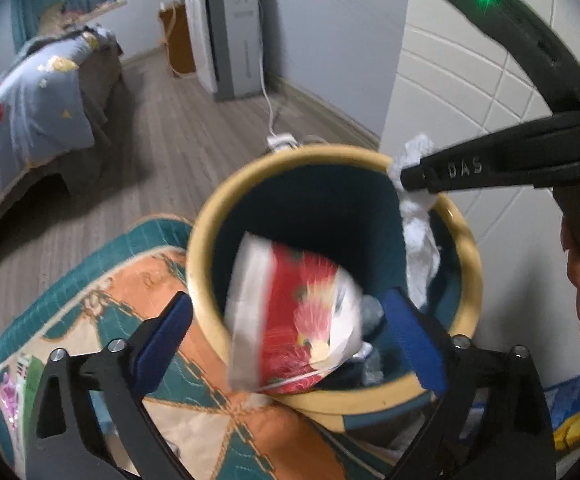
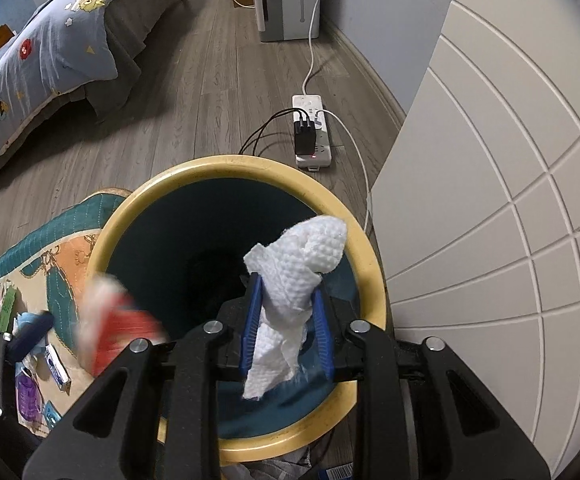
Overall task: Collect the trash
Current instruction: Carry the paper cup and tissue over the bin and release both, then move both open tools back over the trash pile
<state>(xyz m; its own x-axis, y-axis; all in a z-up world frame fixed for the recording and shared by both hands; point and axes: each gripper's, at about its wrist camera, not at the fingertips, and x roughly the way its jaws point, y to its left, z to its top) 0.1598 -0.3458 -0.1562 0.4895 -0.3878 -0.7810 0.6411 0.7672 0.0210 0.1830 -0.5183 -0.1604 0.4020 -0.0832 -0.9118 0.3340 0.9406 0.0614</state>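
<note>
Crumpled tissue [image 2: 290,292] is gripped by the right hand-held gripper [image 2: 288,336] over the bin [image 2: 369,248]; a red wrapper [image 1: 293,316] (blurred) is seen falling in from the open left hand-held gripper [image 1: 290,340]; more litter [image 2: 30,380] remains on the mat [image 2: 62,252].

A grey-brown wood-plank floor [image 2: 194,92] carries everything here. A round waste bin with a yellow rim and dark teal inside [image 2: 226,168] stands on it beside a white panelled door [image 2: 489,160]. Touching the bin's left side lies a quilted mat in orange, cream and teal [image 1: 102,320]; small colourful packets and wrappers [image 2: 30,384] are scattered on its surface. Behind the bin, a white power strip with a black plug and cables [image 2: 309,136] lies on the planks. Farther back, a tall white and grey appliance [image 2: 286,0] stands against the wall. At left, a bed draped in a blue cartoon-print quilt [image 2: 50,52] rests on the floor.
</note>
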